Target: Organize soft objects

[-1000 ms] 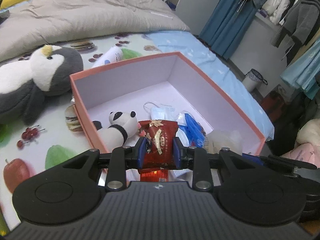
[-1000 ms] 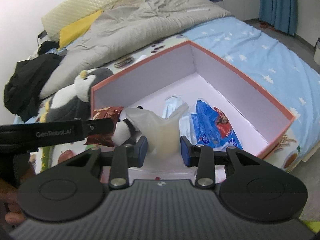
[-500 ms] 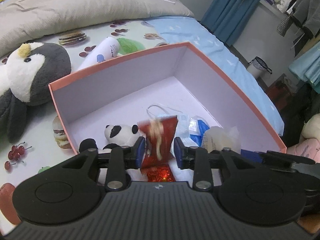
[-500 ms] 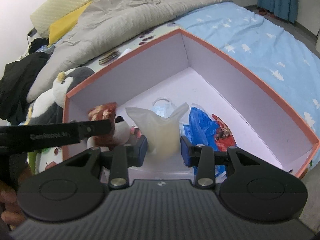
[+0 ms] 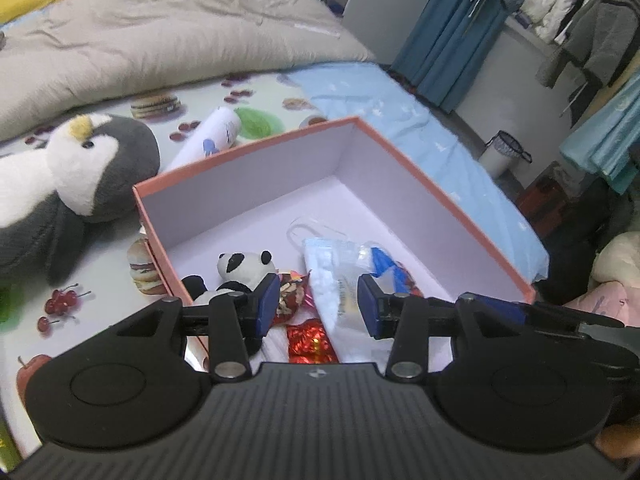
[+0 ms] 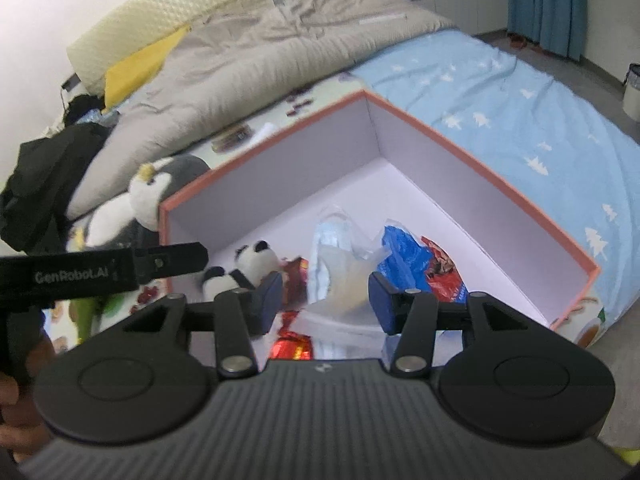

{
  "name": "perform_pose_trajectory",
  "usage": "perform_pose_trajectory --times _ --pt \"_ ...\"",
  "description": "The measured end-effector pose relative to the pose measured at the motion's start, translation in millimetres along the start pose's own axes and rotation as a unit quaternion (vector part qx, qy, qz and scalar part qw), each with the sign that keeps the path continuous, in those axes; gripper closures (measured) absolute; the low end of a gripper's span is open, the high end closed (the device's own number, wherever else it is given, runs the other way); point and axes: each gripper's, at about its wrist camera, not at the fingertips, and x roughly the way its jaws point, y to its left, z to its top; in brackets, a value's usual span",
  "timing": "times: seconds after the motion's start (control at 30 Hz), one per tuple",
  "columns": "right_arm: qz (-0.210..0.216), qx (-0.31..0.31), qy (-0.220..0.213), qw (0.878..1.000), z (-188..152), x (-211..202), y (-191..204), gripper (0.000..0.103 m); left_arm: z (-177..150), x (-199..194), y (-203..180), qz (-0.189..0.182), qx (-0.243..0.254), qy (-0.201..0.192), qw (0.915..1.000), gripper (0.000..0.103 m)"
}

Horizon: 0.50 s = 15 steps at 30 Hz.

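Pink-rimmed box (image 5: 404, 168), white inside, on bed: small panda plush (image 5: 244, 266) at near left, red snack packet (image 5: 292, 294) beside it, clear bag (image 6: 348, 276), blue wrapper (image 6: 404, 252). Left tongs (image 5: 316, 304) and right tongs (image 6: 324, 300) opening, holding nothing.

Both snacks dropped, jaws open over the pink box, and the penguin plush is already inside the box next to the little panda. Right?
Not quite. The penguin plush lies outside the pink box, on the bedsheet beside its left wall, as the left wrist view shows. Only the little panda is inside. The rest holds: both sets of jaws are opening with nothing gripped, over the box.
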Motion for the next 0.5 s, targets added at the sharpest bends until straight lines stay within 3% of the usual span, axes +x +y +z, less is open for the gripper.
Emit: perform_pose_trajectory --times 0.5 --pt "0.002 -0.035 -0.081 0.996 -32.9 -107.4 42.8 0.052 -45.5 -135.5 -19.4 -0.011 0.017 -0.079 0.9967 0.054"
